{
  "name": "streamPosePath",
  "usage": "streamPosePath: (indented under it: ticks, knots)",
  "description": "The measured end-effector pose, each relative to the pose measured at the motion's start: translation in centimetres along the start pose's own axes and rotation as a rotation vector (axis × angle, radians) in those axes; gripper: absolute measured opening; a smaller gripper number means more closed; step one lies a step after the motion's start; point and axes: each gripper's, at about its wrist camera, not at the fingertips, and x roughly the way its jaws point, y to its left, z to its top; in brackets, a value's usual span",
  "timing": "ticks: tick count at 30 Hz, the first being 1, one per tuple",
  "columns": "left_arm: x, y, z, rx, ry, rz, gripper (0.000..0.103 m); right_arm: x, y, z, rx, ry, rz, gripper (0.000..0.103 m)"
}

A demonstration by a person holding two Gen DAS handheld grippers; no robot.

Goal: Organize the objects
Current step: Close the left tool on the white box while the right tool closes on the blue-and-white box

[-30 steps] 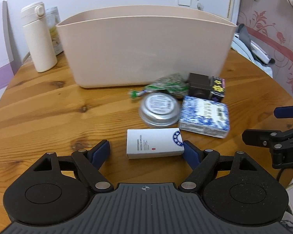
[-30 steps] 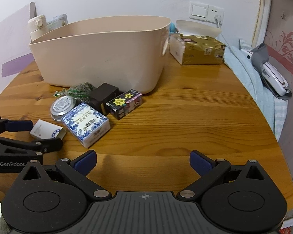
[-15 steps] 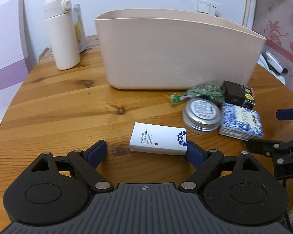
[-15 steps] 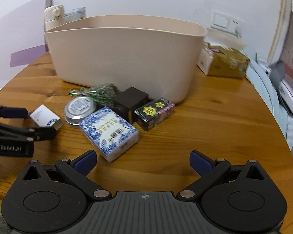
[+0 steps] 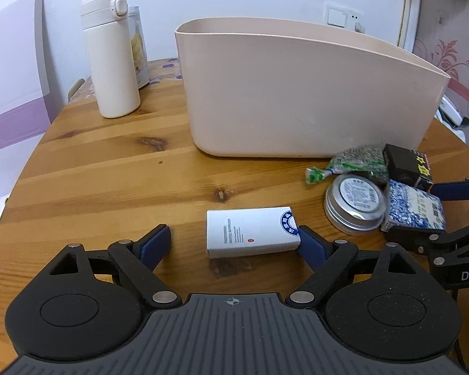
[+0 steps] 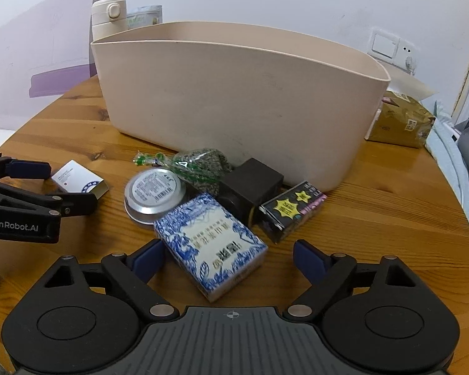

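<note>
Gold packet [image 6: 400,123] behind beige bin [image 6: 234,103], right wrist view only

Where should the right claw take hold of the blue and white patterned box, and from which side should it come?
Grip the blue and white box across its two long side faces, coming down from above and in front. It lies flat and skewed on the table, between the open fingers of the right claw, so the claw likely needs a slight twist. The round tin crowds its far left corner, so keep low on the near half.
</note>
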Motion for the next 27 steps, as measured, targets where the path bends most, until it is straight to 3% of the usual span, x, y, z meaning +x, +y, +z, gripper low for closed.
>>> streamPosePath:
  ticks: [4, 8, 12, 18, 27]
  knots:
    - [0.2, 0.0, 0.0, -0.007, -0.012, 0.011, 0.086, 0.5, 0.0, 0.3, 0.010, 0.001, 0.013, 0.087]
    - [0.0, -0.2, 0.0, 0.000, -0.023, 0.004, 0.076, 0.5, -0.1, 0.4, 0.030, 0.008, 0.029, 0.084]
    - [-0.1, -0.3, 0.1, -0.005, -0.028, 0.008, 0.065, 0.1, 0.1, 0.2, 0.028, 0.006, 0.038, 0.071]
    - [-0.4, -0.6, 0.0, -0.014, -0.024, 0.021, 0.064, -0.5, 0.0, -0.1, 0.021, 0.009, 0.054, 0.057]
    - [-1.3, -0.5, -0.7, -0.026, -0.015, 0.030, 0.064, -1.4, -0.3, -1.1, 0.029, -0.001, 0.067, 0.050]
